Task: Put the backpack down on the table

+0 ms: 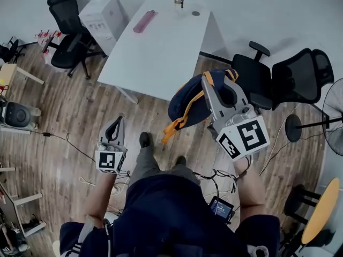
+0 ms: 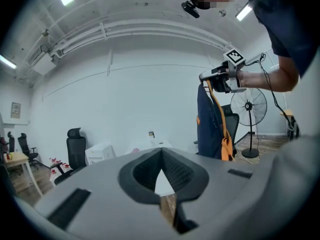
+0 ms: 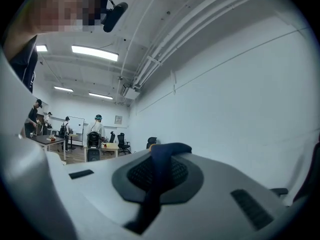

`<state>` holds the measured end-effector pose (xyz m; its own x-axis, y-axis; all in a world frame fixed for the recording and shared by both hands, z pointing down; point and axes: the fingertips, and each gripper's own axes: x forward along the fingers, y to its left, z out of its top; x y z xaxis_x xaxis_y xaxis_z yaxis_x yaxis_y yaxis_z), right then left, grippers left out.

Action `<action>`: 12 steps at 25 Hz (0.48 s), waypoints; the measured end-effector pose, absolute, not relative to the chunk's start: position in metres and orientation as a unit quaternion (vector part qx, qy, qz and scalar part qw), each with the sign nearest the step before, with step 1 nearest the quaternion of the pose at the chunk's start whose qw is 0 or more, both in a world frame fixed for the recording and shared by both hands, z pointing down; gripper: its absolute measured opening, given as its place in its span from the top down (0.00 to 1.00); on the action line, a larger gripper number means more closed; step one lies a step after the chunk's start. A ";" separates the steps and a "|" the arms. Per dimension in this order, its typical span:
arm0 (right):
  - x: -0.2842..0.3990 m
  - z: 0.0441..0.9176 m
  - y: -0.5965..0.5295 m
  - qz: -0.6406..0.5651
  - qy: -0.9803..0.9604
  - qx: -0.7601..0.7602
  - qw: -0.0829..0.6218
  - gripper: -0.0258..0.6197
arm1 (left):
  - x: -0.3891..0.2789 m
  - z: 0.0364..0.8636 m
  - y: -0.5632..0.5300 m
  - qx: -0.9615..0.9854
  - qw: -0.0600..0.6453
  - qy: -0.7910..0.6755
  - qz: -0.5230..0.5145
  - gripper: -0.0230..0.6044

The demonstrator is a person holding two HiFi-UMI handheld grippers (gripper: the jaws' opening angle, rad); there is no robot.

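A navy backpack [image 1: 188, 105] with orange straps hangs in the air just off the near corner of the white table [image 1: 161, 52]. My right gripper [image 1: 218, 90] is shut on its top strap. In the right gripper view that dark blue strap [image 3: 159, 176] runs down between the closed jaws of the right gripper [image 3: 162, 151]. My left gripper [image 1: 114, 128] is lower, over the wooden floor to the left of the backpack, shut and holding nothing. In the left gripper view the left gripper [image 2: 161, 151] has its tips together, and the backpack [image 2: 209, 126] dangles upright from the right gripper [image 2: 214, 77] beyond the table [image 2: 145, 145].
On the table's far end lie a pink flat object [image 1: 144, 21] and a small bottle [image 1: 178, 1]. A white box [image 1: 104, 16] and a black office chair [image 1: 67, 33] stand to its left, more black chairs [image 1: 278, 79] to its right. A standing fan [image 1: 335, 122] and floor cables [image 1: 64, 141] are nearby.
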<state>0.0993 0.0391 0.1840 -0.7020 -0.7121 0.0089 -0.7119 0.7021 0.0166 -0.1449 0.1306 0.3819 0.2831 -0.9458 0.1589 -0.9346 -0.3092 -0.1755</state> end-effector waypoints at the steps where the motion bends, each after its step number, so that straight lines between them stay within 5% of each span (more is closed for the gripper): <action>1: 0.093 0.183 0.035 -0.008 -0.920 0.391 0.007 0.97 | -0.149 0.380 0.124 -0.806 0.027 0.580 -0.116 0.96; 12: 0.021 0.164 -0.033 -0.036 -0.869 0.493 0.013 0.97 | -0.221 0.341 0.011 -0.864 0.052 0.496 -0.069 0.96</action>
